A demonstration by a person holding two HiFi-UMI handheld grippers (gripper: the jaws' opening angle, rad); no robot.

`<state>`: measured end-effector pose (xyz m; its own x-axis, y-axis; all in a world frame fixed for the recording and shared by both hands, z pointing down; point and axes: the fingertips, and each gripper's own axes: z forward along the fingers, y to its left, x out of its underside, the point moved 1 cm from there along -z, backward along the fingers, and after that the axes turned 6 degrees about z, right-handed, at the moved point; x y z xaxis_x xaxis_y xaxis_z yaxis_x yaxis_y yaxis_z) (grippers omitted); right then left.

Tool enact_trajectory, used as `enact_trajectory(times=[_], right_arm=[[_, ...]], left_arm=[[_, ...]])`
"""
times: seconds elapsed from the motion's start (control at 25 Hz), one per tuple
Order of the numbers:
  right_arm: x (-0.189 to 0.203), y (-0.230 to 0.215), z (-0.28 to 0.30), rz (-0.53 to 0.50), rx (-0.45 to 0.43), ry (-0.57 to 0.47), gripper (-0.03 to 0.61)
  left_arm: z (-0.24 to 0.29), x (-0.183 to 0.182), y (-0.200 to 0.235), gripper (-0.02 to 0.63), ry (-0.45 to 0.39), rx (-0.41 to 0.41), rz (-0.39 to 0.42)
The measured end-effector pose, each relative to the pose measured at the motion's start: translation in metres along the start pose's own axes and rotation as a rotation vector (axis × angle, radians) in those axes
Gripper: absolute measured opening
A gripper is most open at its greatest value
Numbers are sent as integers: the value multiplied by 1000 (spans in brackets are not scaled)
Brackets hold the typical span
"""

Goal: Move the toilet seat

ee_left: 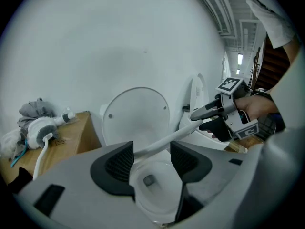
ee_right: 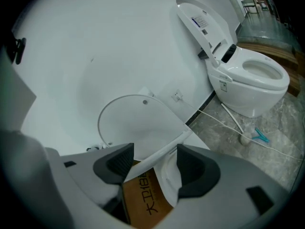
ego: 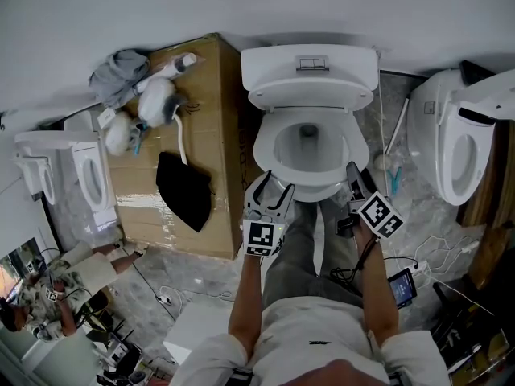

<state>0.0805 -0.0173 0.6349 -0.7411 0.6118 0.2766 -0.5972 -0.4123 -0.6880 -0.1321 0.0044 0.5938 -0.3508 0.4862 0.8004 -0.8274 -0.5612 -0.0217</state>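
Note:
The white toilet (ego: 310,63) stands ahead of me with its lid (ego: 310,96) upright against the tank. Its seat ring (ego: 267,147) is raised at the front, above the bowl (ee_left: 150,185). My left gripper (ego: 272,190) holds the front left of the ring. In the left gripper view the seat's thin edge (ee_left: 164,140) runs slantwise between both pads of the left gripper (ee_left: 151,159), on to my right gripper (ee_left: 196,120). My right gripper (ego: 354,177) grips the front right. In the right gripper view the seat (ee_right: 157,154) sits between its pads, at the right gripper (ee_right: 155,163), with the lid (ee_right: 133,120) behind.
A cardboard box (ego: 201,119) stands left of the toilet, with a grey cloth, white brushes and a black cloth (ego: 183,191) on it. A second toilet (ego: 455,147) stands at the right, and a third (ego: 84,175) at the left. Cables and a phone (ego: 402,286) lie on the floor.

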Motion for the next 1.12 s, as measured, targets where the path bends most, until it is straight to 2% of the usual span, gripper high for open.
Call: enact_trajectory(times=[0.36,0.6,0.76,1.12], right_arm=[[-17,47,-12,-293,-110,-19,287],[-16,78,-19,-577,-184,-1,287],[-14,90,-23,-720,-216,12,287],[-6,95,-20,-940,-237,51,287]], left_arm=[[7,-16,12,259,-26,-2,-5],[11,-22,16,258,-36,-5,-9],[14,-27,21,258,-44,-6,-8],[22,-38,29,259,-62,-11,-17]])
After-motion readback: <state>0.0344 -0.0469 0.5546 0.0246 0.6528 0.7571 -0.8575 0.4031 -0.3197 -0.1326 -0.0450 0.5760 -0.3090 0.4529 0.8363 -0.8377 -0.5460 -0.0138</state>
